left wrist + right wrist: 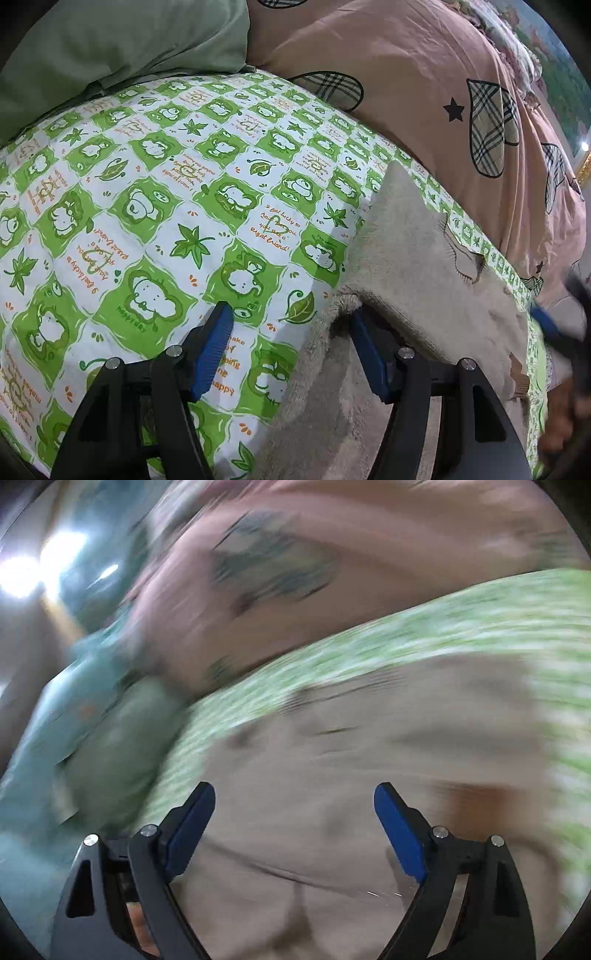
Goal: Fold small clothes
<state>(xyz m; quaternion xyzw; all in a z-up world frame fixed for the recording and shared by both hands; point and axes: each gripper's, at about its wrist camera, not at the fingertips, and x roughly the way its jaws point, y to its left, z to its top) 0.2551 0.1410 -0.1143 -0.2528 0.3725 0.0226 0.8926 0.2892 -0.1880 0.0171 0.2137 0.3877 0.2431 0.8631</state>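
Left wrist view: beige garment [406, 288] lying on the green-patterned sheet [147, 206], left gripper [291, 317] jaws apart at its edge; right gripper [295, 797], blurred, jaws apart above the cloth.

The left wrist camera looks forward between its fingers [212, 347], close above the green-patterned bedsheet [155, 206], toward the pink quilt [424, 74]. The right wrist view, motion-blurred, faces the same sheet [369, 642], quilt [229, 627] and beige garment [332, 746].
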